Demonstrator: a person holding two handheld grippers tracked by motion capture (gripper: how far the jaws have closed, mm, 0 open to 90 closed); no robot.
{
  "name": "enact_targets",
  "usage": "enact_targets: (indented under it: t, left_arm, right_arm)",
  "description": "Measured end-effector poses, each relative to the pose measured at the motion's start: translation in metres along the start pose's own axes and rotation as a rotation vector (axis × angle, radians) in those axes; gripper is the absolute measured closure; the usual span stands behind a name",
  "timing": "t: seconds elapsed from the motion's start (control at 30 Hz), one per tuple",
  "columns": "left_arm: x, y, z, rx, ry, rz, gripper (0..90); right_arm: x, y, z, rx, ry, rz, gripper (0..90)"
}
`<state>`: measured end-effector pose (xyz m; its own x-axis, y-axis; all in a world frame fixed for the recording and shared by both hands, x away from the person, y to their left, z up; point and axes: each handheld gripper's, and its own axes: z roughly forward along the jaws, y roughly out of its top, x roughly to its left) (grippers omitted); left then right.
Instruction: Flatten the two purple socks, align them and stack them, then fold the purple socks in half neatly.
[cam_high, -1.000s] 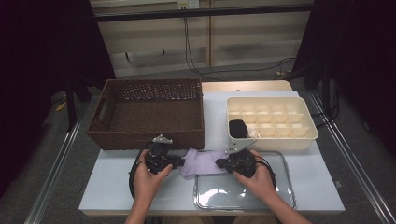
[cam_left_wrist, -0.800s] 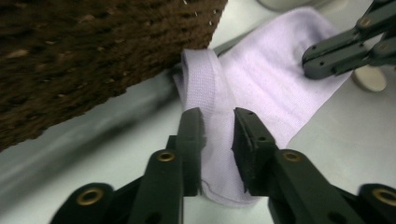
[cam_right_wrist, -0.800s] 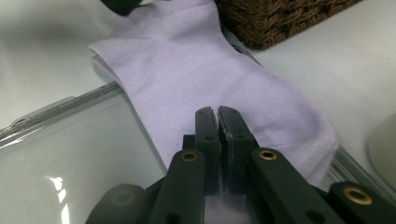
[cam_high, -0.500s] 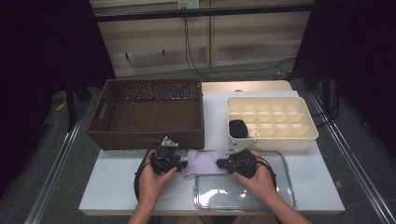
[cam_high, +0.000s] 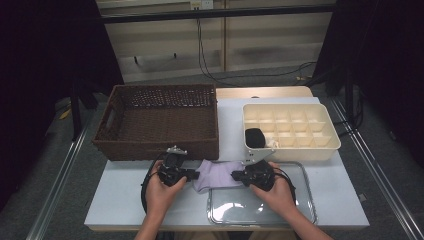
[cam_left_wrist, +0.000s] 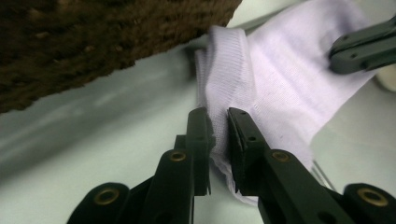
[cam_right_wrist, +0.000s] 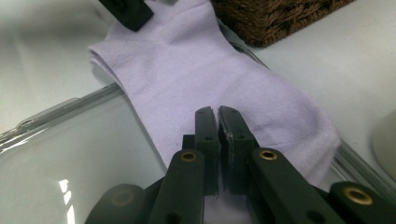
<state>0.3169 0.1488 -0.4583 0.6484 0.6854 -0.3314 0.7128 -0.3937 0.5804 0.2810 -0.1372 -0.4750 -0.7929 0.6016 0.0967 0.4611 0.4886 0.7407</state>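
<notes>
A lavender sock (cam_high: 216, 175) lies flat on the white table, its toe end over the rim of a clear tray (cam_high: 250, 206). My left gripper (cam_high: 194, 175) comes in from the left. Its jaws have just been closing, and the sock's ribbed cuff edge (cam_left_wrist: 233, 70) is pinched between them (cam_left_wrist: 218, 114). From the right, my right gripper (cam_high: 235, 176) is shut on the sock's toe end (cam_right_wrist: 217, 112). In the right gripper view, the sock (cam_right_wrist: 196, 70) stretches away toward the other gripper's jaw tip.
A brown wicker basket (cam_high: 160, 122) stands just behind the left hand. At back right is a cream compartment box (cam_high: 295, 152) with a black item (cam_high: 255, 137) in its near left cell. The clear tray lies under the right hand.
The left gripper has shifted slightly right onto the sock's cuff and its jaws have closed on it. The right gripper and the sock's toe end have stayed put.
</notes>
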Motion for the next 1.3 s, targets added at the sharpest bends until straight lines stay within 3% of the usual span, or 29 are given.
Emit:
enact_targets:
  t: [0.07,0.23,0.4,0.7,1.3]
  left_arm:
    - [0.001,0.001,-0.005,-0.021,-0.015,-0.006,79.4]
    - [0.004,0.000,-0.008,-0.013,-0.022,-0.006,79.4]
    - [0.008,0.000,-0.010,-0.012,-0.045,-0.013,79.3]
    - [0.006,0.003,-0.016,-0.017,-0.049,-0.004,79.3]
    - [0.006,0.007,-0.031,-0.005,-0.093,-0.048,79.1]
  right_arm:
    - [0.002,0.000,0.000,0.003,0.005,0.010,86.8]
    - [0.008,0.004,0.002,0.004,0.027,0.030,83.3]
    - [0.014,0.013,0.003,-0.031,0.045,-0.001,86.4]
    - [0.019,0.024,0.027,0.002,0.083,-0.028,90.0]
    - [0.034,0.031,0.039,0.019,0.098,-0.061,90.0]
